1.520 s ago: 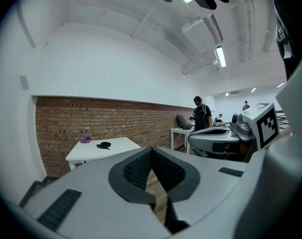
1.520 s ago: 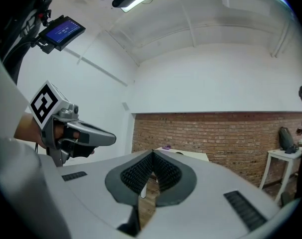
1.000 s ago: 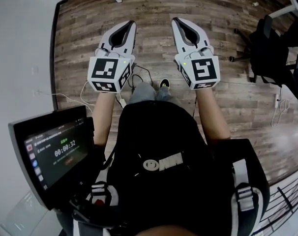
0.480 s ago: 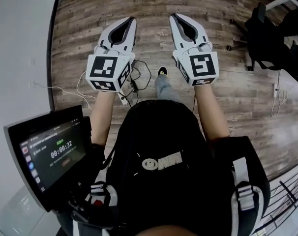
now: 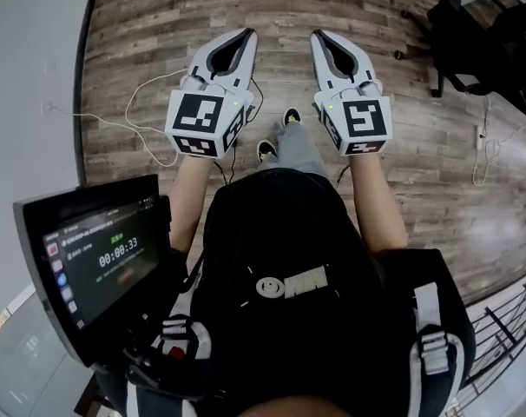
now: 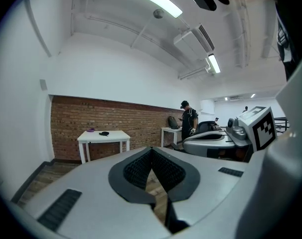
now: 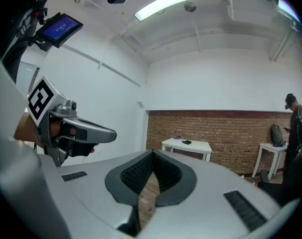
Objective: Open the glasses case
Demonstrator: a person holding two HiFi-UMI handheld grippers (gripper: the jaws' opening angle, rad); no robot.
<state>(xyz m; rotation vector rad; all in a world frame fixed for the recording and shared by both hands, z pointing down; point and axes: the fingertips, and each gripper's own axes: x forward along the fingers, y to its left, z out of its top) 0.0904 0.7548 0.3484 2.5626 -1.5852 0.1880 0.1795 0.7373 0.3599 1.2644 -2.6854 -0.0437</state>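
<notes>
Both grippers are held out side by side over a wooden floor (image 5: 159, 24). My left gripper (image 5: 248, 33) is shut with nothing between its jaws, and the left gripper view shows its dark pads (image 6: 141, 166) meeting at the tip. My right gripper (image 5: 319, 35) is likewise shut and empty. Far ahead, a white table (image 6: 103, 136) stands against a brick wall (image 6: 136, 123). On it lie a small dark object (image 6: 104, 133), too small to identify, and a purple thing (image 6: 90, 130). The right gripper view shows the same table (image 7: 187, 146) and dark object (image 7: 187, 142).
A person in dark clothes (image 6: 190, 121) stands by a second white table (image 6: 170, 131) at the brick wall. Black office chairs (image 5: 471, 33) stand at the right. White cables (image 5: 146, 102) lie on the floor at the left. A screen (image 5: 98, 259) sits at my left hip.
The floor has slid under me as I walk forward. Both grippers stay shut and side by side, carried along with me. The chairs and floor cables have shifted in the head view.
</notes>
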